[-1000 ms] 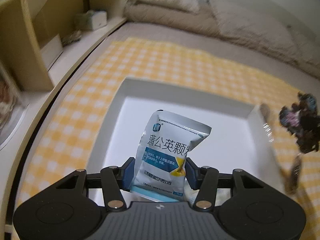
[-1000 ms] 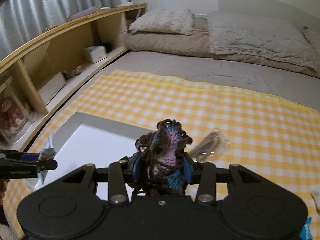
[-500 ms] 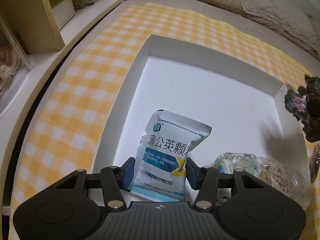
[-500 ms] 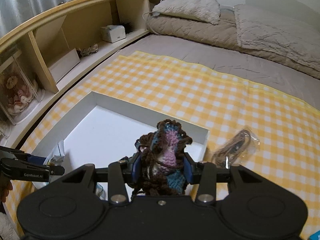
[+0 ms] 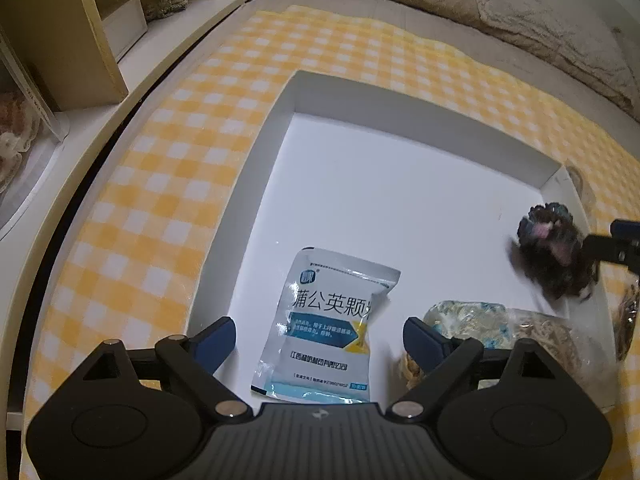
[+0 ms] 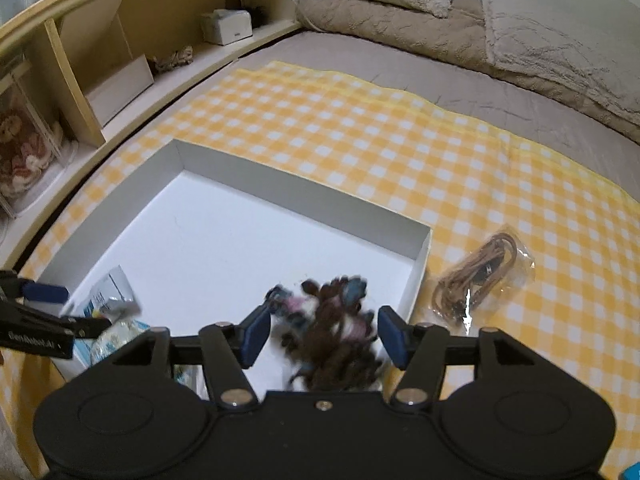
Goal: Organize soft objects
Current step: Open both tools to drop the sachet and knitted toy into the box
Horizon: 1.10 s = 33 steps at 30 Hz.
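Both grippers are letting go over the white box (image 5: 336, 92), which lies on the yellow checked cloth (image 6: 360, 128). The left gripper (image 5: 318, 340) has its jaws opening, well clear of the silver sachet (image 5: 326, 328), which lies flat on the box floor between them, near the box's near-left corner. The right gripper (image 6: 320, 334) also has its jaws opening; the crocheted yarn piece (image 6: 332, 332) sits between them, blurred, apparently dropping free near the box's right wall.

Risks, as a judgement: the yarn piece is close to the right wall and could catch on a pad or tumble over the rim onto the cloth. A loose strand snagging the blue pads would drag it back out when the hand lifts. The left gripper, rising, might nudge the sachet or the clear packets (image 5: 496, 324) beside it.

A second ago both grippers were clamped on their loads above the box; now neither presses anything. The bagged brown cord (image 6: 480, 276) remains on the cloth just outside the box's right wall.
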{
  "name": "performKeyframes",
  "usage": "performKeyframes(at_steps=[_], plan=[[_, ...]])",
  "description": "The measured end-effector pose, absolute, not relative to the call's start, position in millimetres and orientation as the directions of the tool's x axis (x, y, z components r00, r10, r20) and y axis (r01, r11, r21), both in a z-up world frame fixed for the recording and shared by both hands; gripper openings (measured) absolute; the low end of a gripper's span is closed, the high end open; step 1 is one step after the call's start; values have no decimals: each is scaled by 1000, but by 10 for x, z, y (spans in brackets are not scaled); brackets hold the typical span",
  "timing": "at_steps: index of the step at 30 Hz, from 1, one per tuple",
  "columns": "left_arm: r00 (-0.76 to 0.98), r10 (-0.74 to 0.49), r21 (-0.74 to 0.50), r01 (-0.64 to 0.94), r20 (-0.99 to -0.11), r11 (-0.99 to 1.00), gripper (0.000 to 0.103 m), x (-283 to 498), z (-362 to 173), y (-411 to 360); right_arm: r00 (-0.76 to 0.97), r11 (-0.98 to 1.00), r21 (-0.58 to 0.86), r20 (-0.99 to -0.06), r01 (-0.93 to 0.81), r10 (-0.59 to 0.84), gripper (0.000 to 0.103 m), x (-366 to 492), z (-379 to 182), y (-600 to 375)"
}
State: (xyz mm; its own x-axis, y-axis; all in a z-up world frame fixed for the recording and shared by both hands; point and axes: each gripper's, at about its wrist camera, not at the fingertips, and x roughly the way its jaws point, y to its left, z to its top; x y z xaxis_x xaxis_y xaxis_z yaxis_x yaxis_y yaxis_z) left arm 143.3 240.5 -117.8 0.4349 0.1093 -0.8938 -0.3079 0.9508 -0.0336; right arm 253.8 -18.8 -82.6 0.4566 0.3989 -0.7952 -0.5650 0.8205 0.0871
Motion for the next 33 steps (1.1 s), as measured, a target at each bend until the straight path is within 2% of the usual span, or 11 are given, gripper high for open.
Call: performKeyframes(at_steps=[3,13,16,20,33], plan=[[448,110,-41,-313,-887,949,98,1408,-1131,2397,453,815,76,-800,-575,394,69,2507,-819,-214],[489,111,-33,-277,-865,960,102,1348,-988,2251,465,818,65,-796,-572,389,79,2393,-748,-363],[507,103,-41,-266,-856,963,103,1324,-935,2194,471,821,73,-789,-566,395,85,2367,-719,-428],[527,104,-38,-251,-843,967,103,1304,-868,2120,475,829,86,-785,-552,398,100,2324,-698,-506],[602,99,-43,-217,-792,975,103,1218,-641,1912,525,845,84,-750,-528,403,103,2169,-574,-745]])
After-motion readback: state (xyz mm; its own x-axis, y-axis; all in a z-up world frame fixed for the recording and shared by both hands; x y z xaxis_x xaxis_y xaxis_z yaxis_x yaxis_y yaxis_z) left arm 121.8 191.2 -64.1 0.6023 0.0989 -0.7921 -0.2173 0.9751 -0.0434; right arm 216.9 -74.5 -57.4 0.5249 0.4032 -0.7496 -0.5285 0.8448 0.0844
